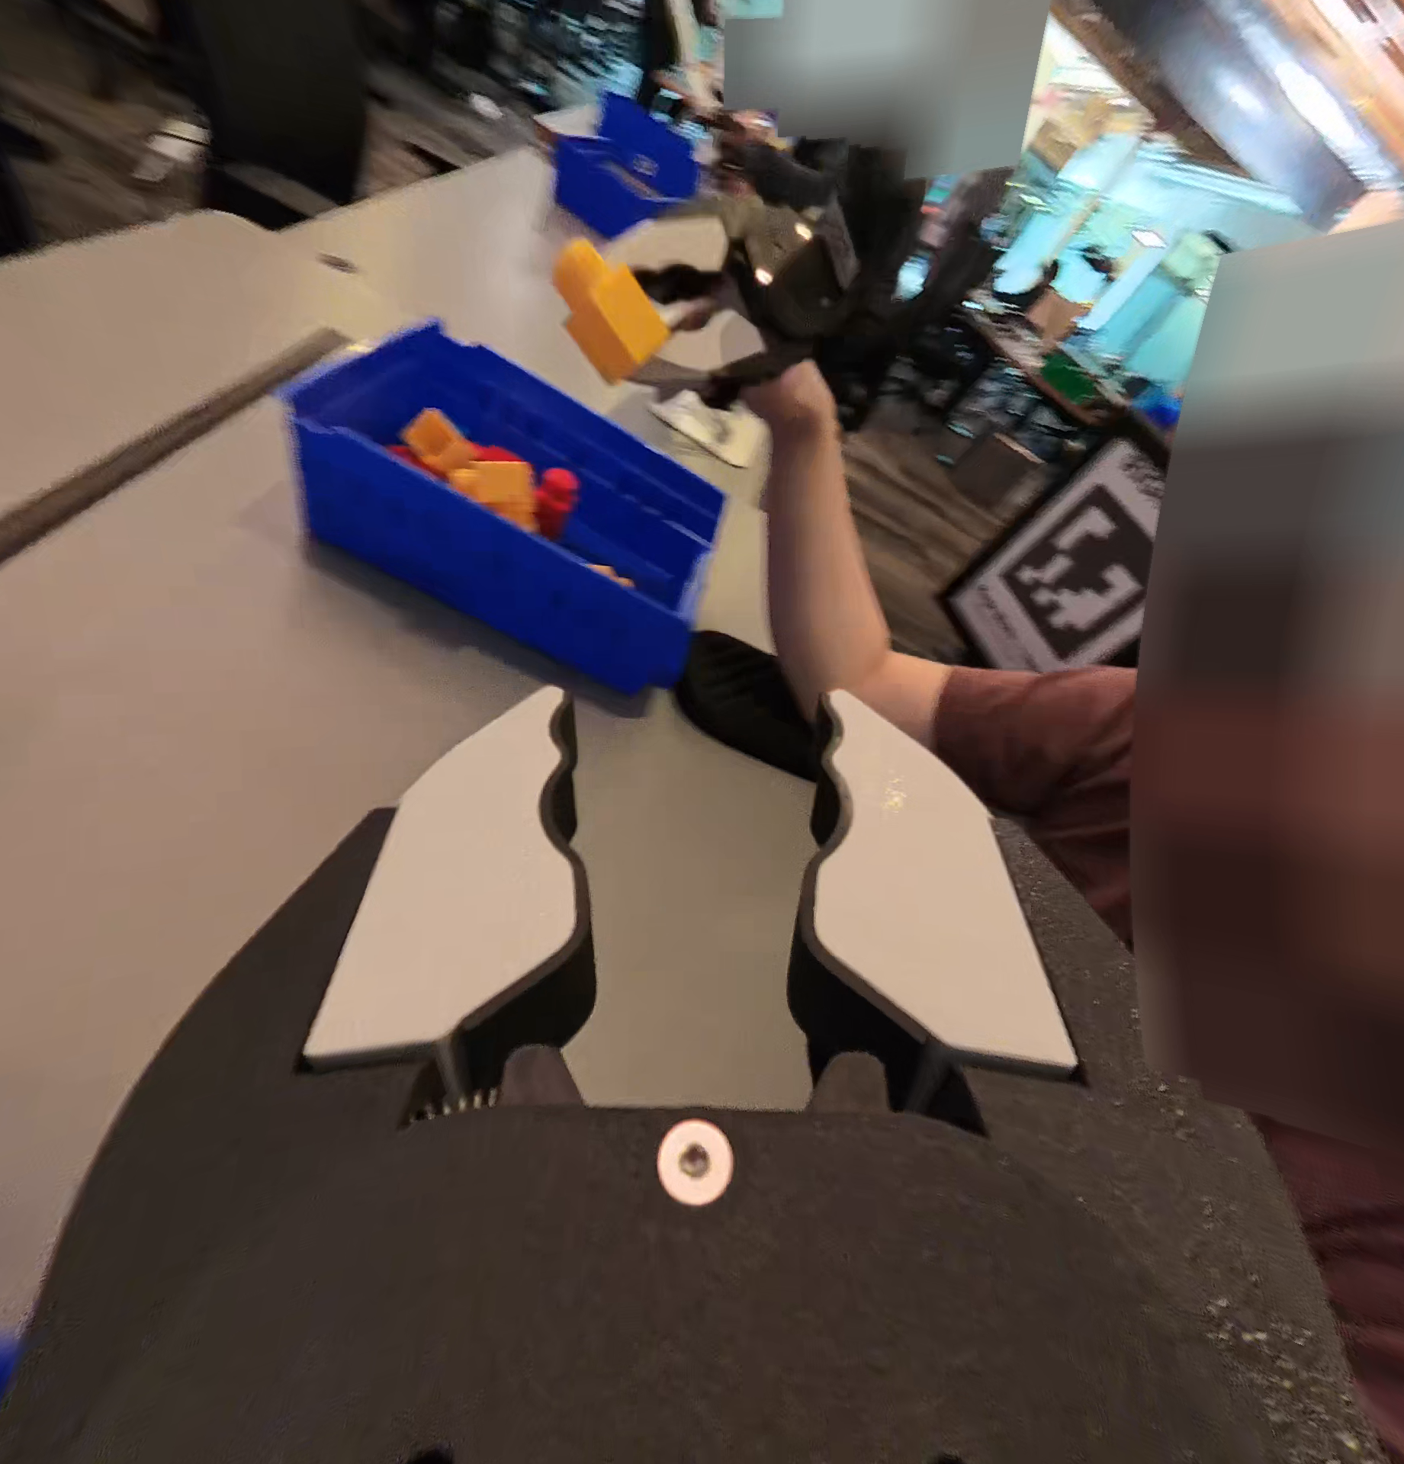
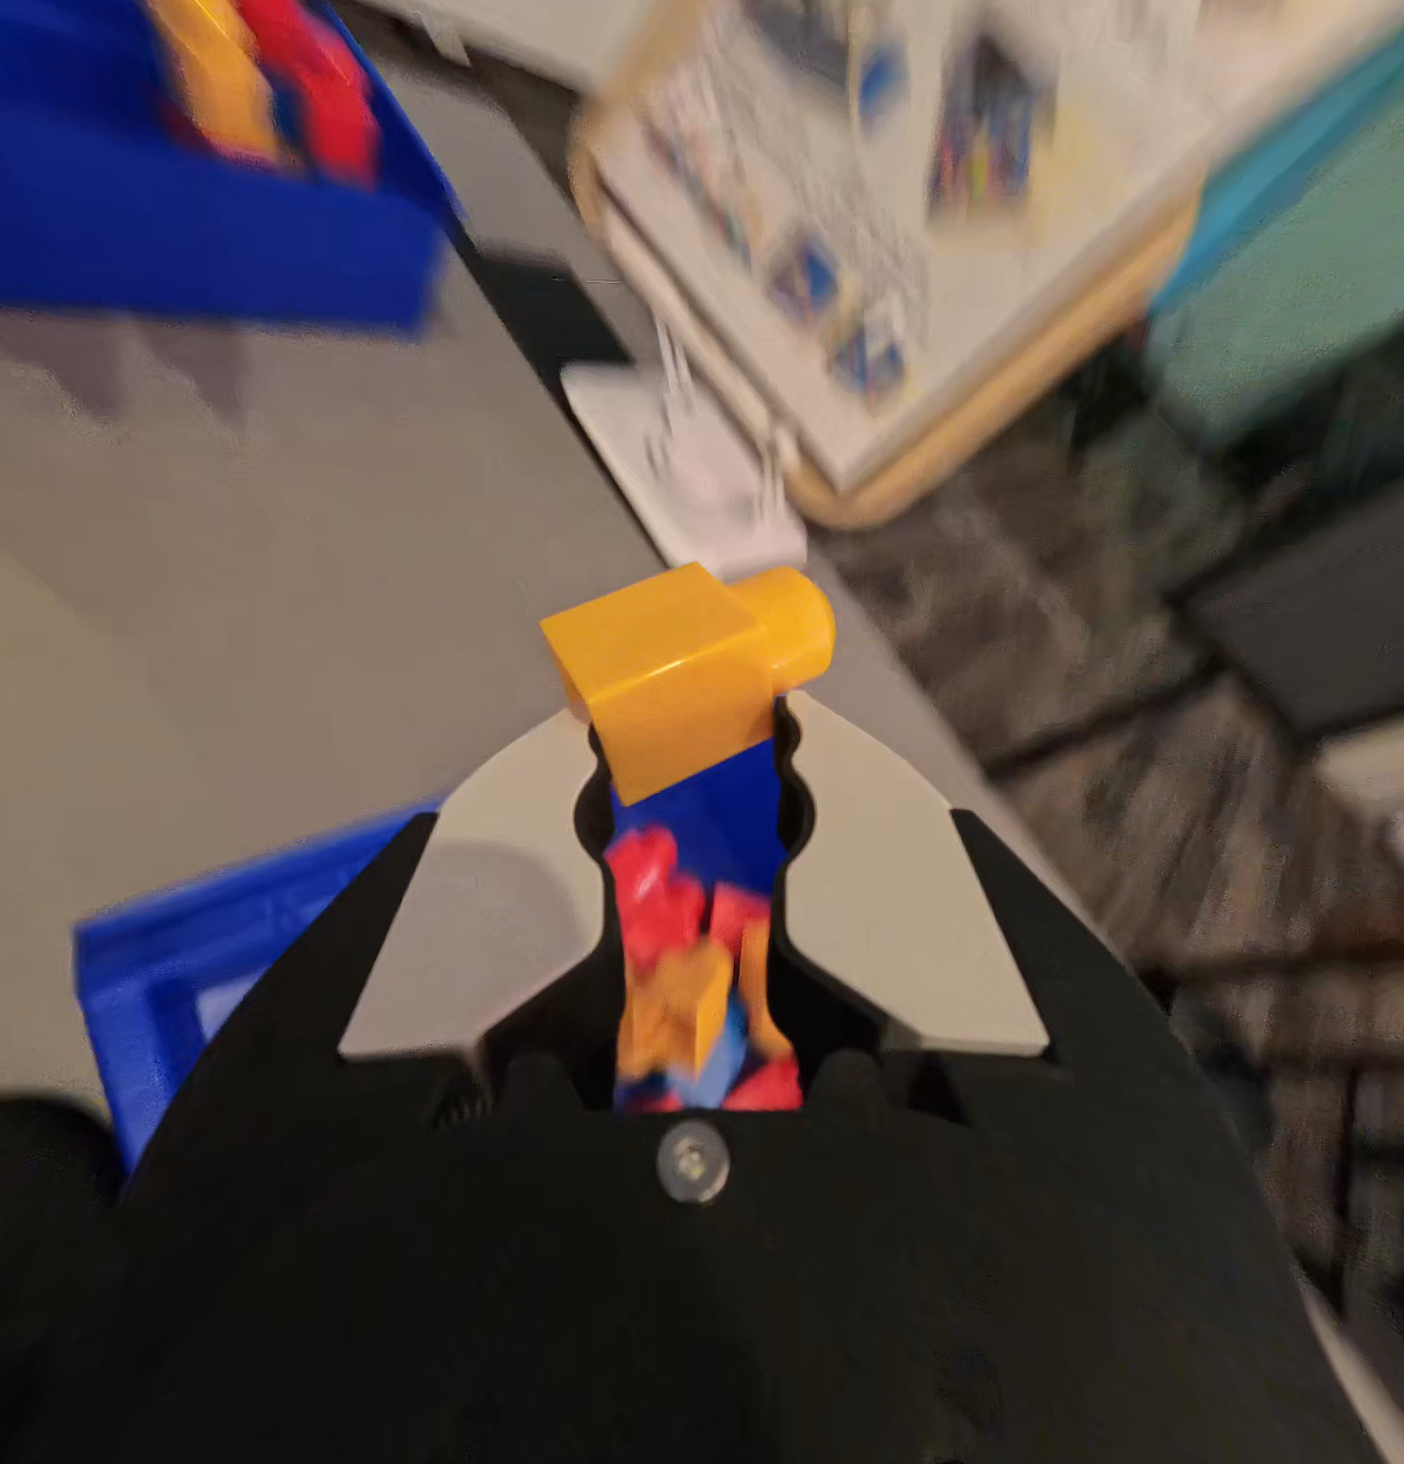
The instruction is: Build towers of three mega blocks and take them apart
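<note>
though light and stiff, the glossy orange block [image 2: 682, 673] is pinched at its flat sides by the right gripper [image 2: 686, 737]; the left gripper [image 1: 694, 713] is held agape, with nothing grasped.

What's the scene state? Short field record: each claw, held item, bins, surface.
left claw: open, nothing between fingers, over the grey table
right claw: closed on orange block, raised above near bin
orange block: single stud, lying sideways in the grip
near blue bin: on table, holds orange and red blocks
far blue bin: farther back on table, contents not visible here
towers: none seen
</note>
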